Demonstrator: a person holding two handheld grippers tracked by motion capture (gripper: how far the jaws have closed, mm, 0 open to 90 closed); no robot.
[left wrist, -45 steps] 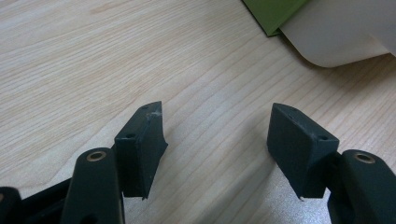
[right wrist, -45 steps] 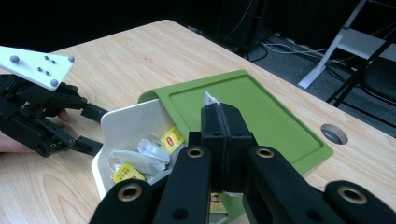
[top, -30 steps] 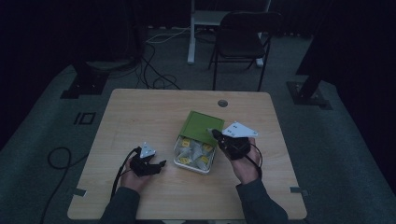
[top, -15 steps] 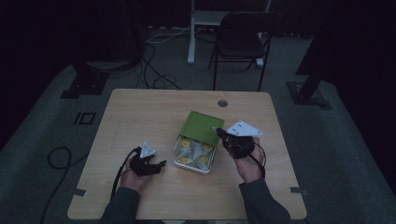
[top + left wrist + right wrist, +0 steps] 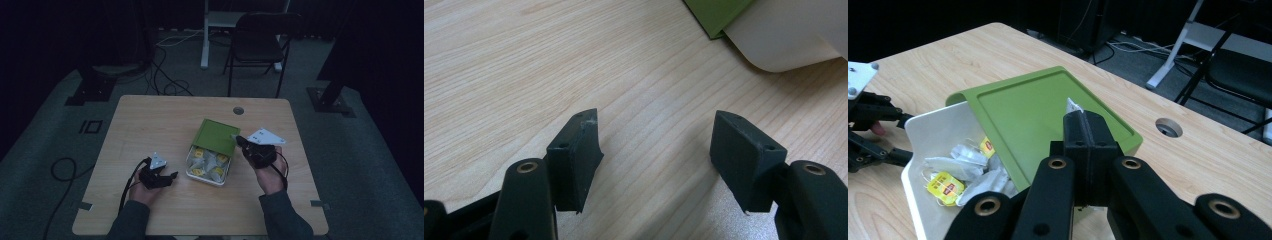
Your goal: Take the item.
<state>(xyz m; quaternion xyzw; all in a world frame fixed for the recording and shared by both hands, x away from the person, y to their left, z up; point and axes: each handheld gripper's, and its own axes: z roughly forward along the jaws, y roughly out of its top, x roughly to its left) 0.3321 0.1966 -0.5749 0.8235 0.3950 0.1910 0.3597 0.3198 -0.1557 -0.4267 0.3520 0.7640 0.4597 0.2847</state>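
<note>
Two tongs are working: the right tongs (image 5: 1083,120) are clenching a small white tea-bag corner above the green lid (image 5: 1048,107), while the left tongs (image 5: 659,150) are resting released on the bench (image 5: 499,65) beside the white box (image 5: 206,176), likely ready to steady it.

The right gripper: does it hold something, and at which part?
The right gripper is shut on a small white paper piece, pinched at its lower part; only its tip shows. What it is cannot be told. The open left gripper holds nothing.
</note>
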